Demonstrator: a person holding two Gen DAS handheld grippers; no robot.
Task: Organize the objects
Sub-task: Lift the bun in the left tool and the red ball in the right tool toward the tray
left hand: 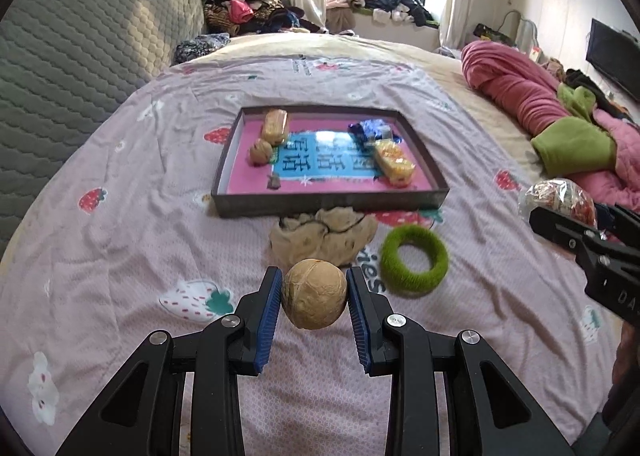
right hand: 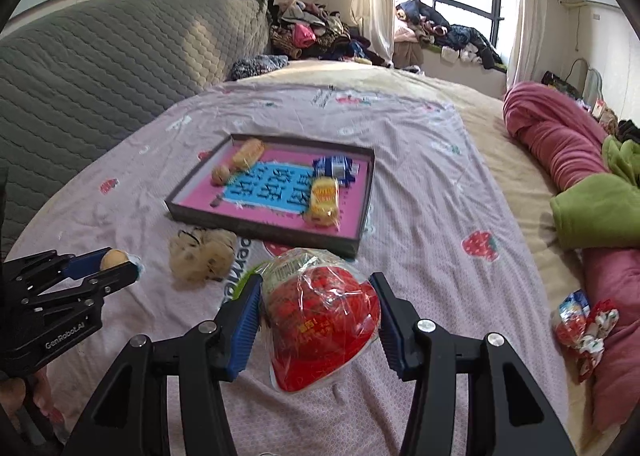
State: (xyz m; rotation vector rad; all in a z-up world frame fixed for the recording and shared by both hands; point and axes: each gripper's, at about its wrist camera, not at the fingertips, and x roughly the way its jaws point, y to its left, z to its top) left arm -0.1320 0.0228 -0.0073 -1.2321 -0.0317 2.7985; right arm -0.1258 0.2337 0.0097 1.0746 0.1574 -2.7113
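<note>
jaws: left gripper (left hand: 314, 298) holds a walnut (left hand: 314, 294) | right gripper (right hand: 318, 316) holds a red snack pack (right hand: 322, 316) | tray (left hand: 328, 199) far, green ring (left hand: 414, 260) near its right

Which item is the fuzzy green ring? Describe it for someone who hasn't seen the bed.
On the strawberry-print sheet, look just in front of the dark-rimmed pink tray. The fuzzy green ring lies right of the crumpled beige scrunchie. It is the only green, open-centred thing there.
</note>
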